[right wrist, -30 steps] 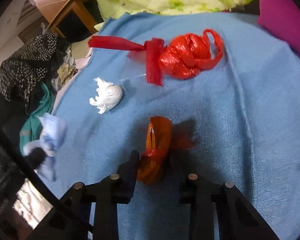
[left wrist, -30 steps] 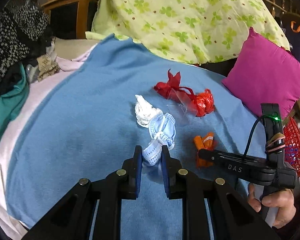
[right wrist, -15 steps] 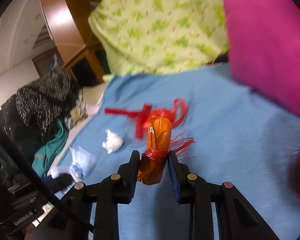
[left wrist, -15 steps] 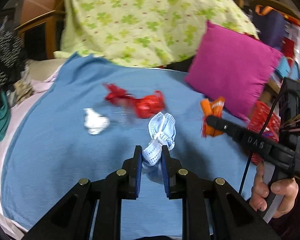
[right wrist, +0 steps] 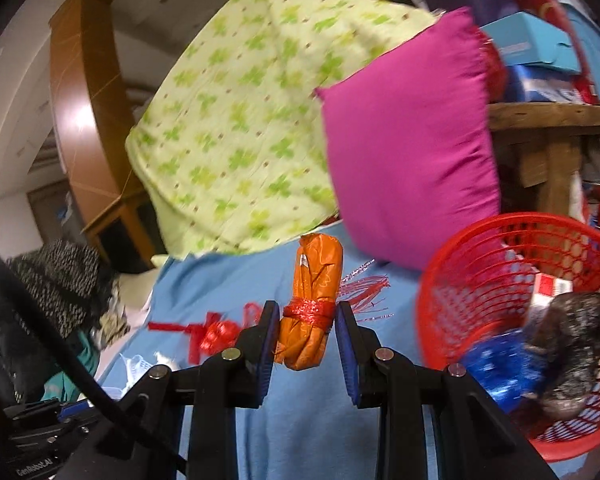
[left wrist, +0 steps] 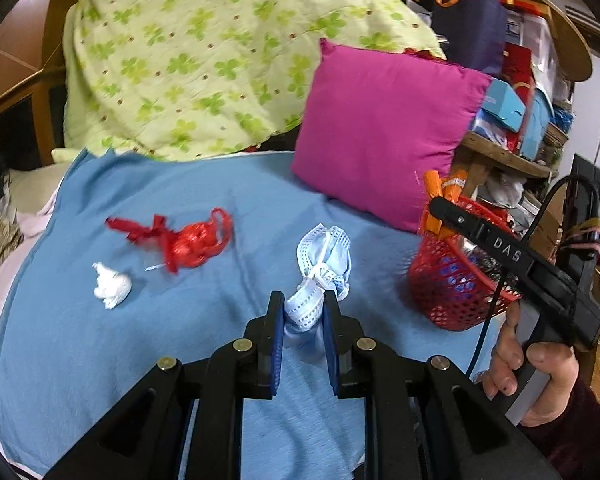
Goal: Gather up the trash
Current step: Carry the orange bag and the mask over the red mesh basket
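Note:
My left gripper (left wrist: 302, 312) is shut on a crumpled pale blue face mask (left wrist: 324, 258), lifted above the blue blanket (left wrist: 140, 340). In my right gripper (right wrist: 306, 314), shut, sits an orange wrapper bundle (right wrist: 314, 280) tied with red string; the left wrist view shows that bundle (left wrist: 440, 196) over the rim of a red plastic basket (left wrist: 456, 280). The basket (right wrist: 500, 248) holds other trash. A red plastic bag with a ribbon (left wrist: 188, 236) and a white paper wad (left wrist: 112, 284) lie on the blanket.
A magenta cushion (left wrist: 384, 132) leans at the blanket's far right, with a green clover-print cover (left wrist: 204, 52) behind it. A cluttered wooden shelf (left wrist: 516, 120) stands at the right. Dark clothes (right wrist: 56, 276) are piled at the left. A person's hand (left wrist: 536, 364) holds the right gripper.
Both grippers rose off the blanket and swung right with their loads. The mask and orange bundle left the blanket, and the red basket came into view close to the right gripper.

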The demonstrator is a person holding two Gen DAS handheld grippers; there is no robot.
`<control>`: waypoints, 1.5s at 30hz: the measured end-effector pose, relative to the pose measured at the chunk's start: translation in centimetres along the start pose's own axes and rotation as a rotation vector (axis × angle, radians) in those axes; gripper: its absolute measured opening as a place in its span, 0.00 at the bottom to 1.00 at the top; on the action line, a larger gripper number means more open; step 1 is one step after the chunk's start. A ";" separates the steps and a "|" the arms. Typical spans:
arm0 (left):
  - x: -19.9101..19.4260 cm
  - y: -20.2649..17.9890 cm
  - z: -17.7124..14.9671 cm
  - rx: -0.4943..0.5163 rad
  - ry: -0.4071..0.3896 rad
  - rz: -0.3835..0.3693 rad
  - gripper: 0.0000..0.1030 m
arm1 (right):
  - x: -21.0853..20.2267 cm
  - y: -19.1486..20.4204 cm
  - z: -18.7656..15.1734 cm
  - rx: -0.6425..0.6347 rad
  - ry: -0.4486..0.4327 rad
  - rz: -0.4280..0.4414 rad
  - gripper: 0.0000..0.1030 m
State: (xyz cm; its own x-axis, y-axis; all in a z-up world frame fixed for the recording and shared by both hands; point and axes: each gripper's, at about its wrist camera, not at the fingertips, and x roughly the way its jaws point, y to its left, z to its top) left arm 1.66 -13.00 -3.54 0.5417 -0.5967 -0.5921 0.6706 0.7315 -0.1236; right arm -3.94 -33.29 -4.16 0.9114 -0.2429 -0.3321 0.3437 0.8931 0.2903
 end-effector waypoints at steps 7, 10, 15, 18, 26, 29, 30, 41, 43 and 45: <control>0.4 -3.2 1.5 0.062 -0.014 -0.030 0.19 | -1.6 -3.4 1.0 0.040 -0.043 -0.054 0.30; 1.0 -4.4 1.9 0.081 -0.007 -0.042 0.19 | -2.1 -5.2 1.2 0.064 -0.047 -0.070 0.30; 2.1 -6.2 2.8 0.109 -0.003 -0.049 0.19 | -3.2 -8.0 1.7 0.107 -0.068 -0.095 0.30; 2.8 -7.4 3.2 0.132 -0.003 -0.048 0.19 | -3.6 -9.2 1.9 0.127 -0.073 -0.100 0.30; 4.6 -10.3 4.3 0.185 0.003 -0.046 0.19 | -5.0 -11.2 2.2 0.154 -0.099 -0.099 0.30; 5.1 -11.3 4.7 0.200 0.004 -0.051 0.19 | -5.4 -12.0 2.2 0.170 -0.108 -0.096 0.30; 5.2 -11.6 4.8 0.206 0.003 -0.052 0.19 | -5.4 -12.2 2.3 0.174 -0.109 -0.095 0.30; 6.5 -15.0 5.7 0.249 0.009 -0.079 0.19 | -6.8 -15.3 2.6 0.248 -0.146 -0.108 0.30; 6.6 -15.5 5.7 0.252 0.013 -0.091 0.19 | -7.1 -16.0 2.6 0.264 -0.152 -0.111 0.30; 6.7 -16.0 5.8 0.255 0.014 -0.104 0.19 | -7.4 -16.5 2.7 0.278 -0.157 -0.115 0.30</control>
State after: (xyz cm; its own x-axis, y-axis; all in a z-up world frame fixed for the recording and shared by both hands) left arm -2.49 -30.66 -0.93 0.4573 -0.6583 -0.5979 0.8292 0.5587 0.0190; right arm -15.72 -47.24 -4.13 0.8792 -0.4112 -0.2406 0.4754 0.7243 0.4993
